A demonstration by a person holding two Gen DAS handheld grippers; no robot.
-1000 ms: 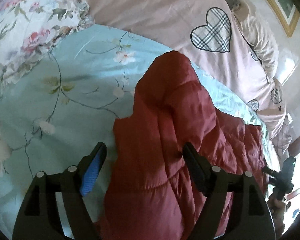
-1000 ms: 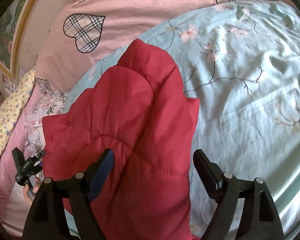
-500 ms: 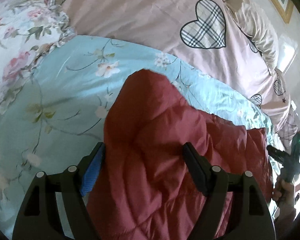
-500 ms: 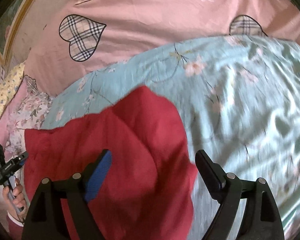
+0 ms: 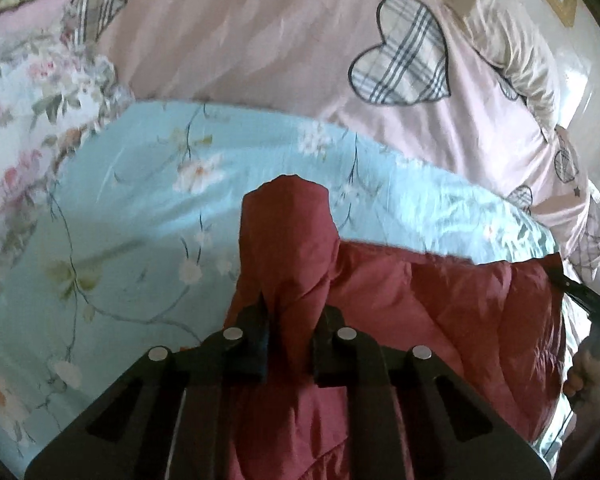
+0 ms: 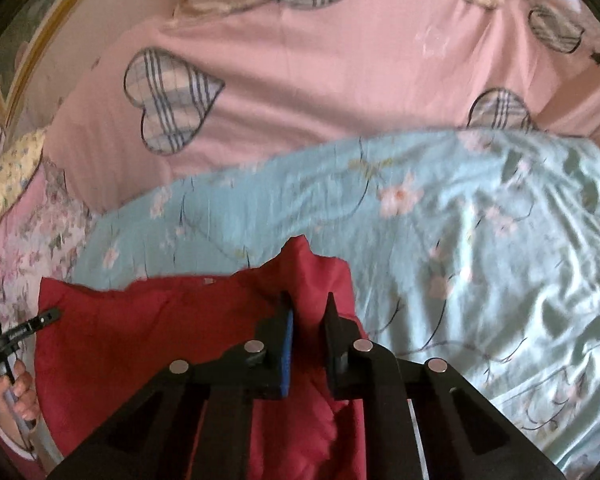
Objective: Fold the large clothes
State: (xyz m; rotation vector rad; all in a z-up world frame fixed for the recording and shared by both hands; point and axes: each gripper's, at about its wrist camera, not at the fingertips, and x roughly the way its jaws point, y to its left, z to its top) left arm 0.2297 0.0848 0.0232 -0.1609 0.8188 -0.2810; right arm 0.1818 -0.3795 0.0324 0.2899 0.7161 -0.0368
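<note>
The red quilted jacket (image 5: 440, 304) lies spread on the pale blue flowered sheet (image 5: 140, 208), and I have it by two bunched-up parts of its near side. My left gripper (image 5: 290, 320) has just closed: its jaws now pinch a thick fold of the red cloth, which stands up in a rounded hump past the fingertips. My right gripper (image 6: 309, 316) has just closed as well, and it clamps another ridge of the same jacket (image 6: 140, 332) between the blue pad and the black finger, the cloth rising to a small peak just beyond the tips. Between my two grips the jacket stretches flat across the sheet (image 6: 480, 240). From the right gripper's camera I see my left hand (image 6: 18, 396) around its gripper's handle at the jacket's far side; from the left gripper's camera my right hand (image 5: 588, 376) shows at the picture's right edge, blurred. Behind the blue sheet lies a pink cover (image 5: 260, 40) with plaid hearts (image 5: 404, 68), and a flowered white fabric (image 5: 32, 92) sits at the left of it.
</note>
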